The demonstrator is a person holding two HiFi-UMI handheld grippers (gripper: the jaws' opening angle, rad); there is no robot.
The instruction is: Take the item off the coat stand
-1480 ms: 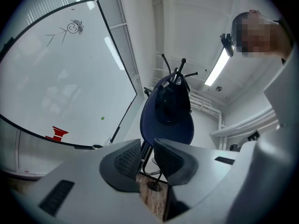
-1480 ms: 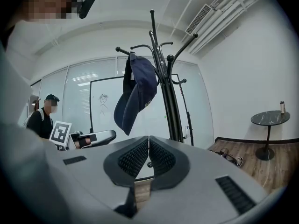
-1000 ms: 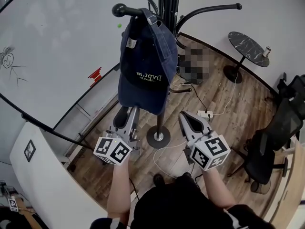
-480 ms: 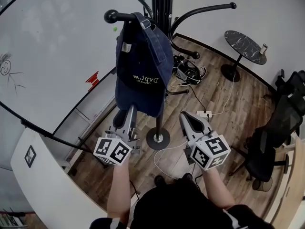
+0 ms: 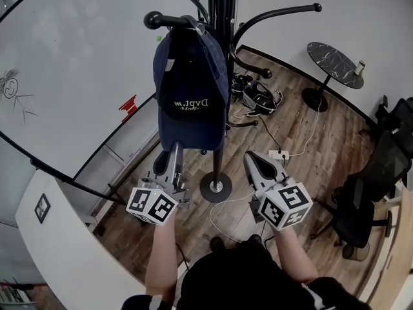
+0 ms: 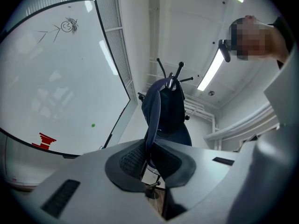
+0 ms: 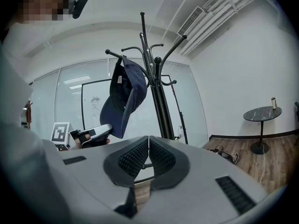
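Note:
A navy cap (image 5: pixel 190 95) hangs from a ball-tipped hook (image 5: pixel 152 20) of the black coat stand (image 5: pixel 219 141), brim pointing down. My left gripper (image 5: pixel 175 148) reaches up to the lower edge of the brim. In the left gripper view the brim's edge (image 6: pixel 152 125) runs down between the pads of the left gripper (image 6: pixel 150 148), whose jaws are closing onto it. My right gripper (image 5: pixel 251 157) stays low beside the stand's pole, apart from the cap. In the right gripper view the right gripper (image 7: pixel 148 148) has its pads together with nothing between them, and the cap (image 7: pixel 124 99) hangs ahead to the left.
The stand's round base (image 5: pixel 214 187) sits on the wood floor by a power strip (image 5: pixel 277 154) with cables. A whiteboard (image 5: pixel 71 76) fills the left wall. A round dark side table (image 5: pixel 335 64) stands at the back right, an office chair (image 5: pixel 381 173) at the right.
The left gripper's jaws have narrowed around the brim's lower edge. The cap has turned slightly so its front faces me more squarely. The right gripper has stayed put.

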